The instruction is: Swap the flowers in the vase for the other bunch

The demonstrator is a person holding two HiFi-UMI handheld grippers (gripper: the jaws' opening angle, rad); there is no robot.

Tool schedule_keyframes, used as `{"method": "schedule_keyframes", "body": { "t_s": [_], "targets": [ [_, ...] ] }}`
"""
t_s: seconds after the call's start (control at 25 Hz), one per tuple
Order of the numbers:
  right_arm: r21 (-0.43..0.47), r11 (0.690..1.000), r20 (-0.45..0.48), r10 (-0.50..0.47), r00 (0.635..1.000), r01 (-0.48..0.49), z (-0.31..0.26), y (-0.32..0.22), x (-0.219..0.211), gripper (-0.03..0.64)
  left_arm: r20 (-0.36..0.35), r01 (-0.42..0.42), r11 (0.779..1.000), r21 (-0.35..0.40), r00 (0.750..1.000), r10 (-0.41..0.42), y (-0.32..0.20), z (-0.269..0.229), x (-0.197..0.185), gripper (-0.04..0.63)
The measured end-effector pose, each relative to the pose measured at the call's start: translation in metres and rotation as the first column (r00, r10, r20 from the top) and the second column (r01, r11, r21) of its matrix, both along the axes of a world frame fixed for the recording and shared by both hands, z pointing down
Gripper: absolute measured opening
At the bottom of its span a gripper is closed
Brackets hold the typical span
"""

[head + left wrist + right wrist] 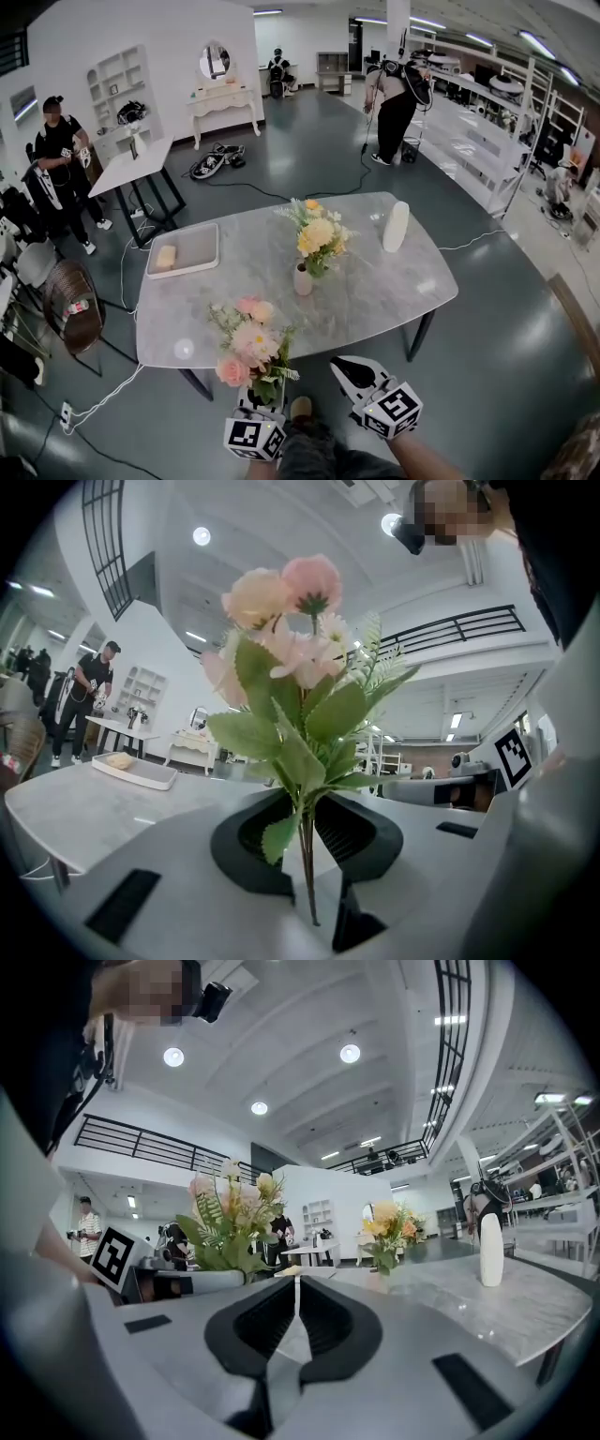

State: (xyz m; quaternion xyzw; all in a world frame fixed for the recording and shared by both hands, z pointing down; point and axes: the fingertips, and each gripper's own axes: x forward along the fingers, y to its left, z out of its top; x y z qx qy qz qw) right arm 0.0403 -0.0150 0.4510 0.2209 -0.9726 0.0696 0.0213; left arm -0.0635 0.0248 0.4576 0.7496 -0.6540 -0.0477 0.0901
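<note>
A pink bunch [248, 342] stands upright at the table's near edge, its stems pinched in my left gripper [260, 399]. In the left gripper view the thin stems [307, 855] run down between the nearly closed jaws of the left gripper [307, 841], with the blooms [286, 592] above. A white vase [303, 279] holding a yellow bunch [317, 232] stands mid-table, well beyond both grippers. My right gripper [343, 367] is level, to the right of the pink bunch, jaws shut with nothing between them. In the right gripper view, the right gripper [297, 1299] points past the pink bunch [230, 1218] toward the yellow bunch [391, 1227].
The marble table [394, 281] also carries a white tray [187, 269] with a yellowish lump at the left, a tall white bottle [396, 226] at the far right and a small round white thing [184, 349] near the front left. Chairs, other tables and people stand around.
</note>
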Motion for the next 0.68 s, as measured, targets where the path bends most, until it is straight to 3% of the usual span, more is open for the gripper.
{"method": "schedule_keyframes", "body": {
  "t_s": [0.68],
  "targets": [
    [-0.009,0.999,0.002,-0.035,0.999,0.035,-0.005,0.069,0.005,0.032,-0.018,0.005,1.0,0.01,1.0,-0.005,0.075,-0.01,0.012,0.08]
  ]
}}
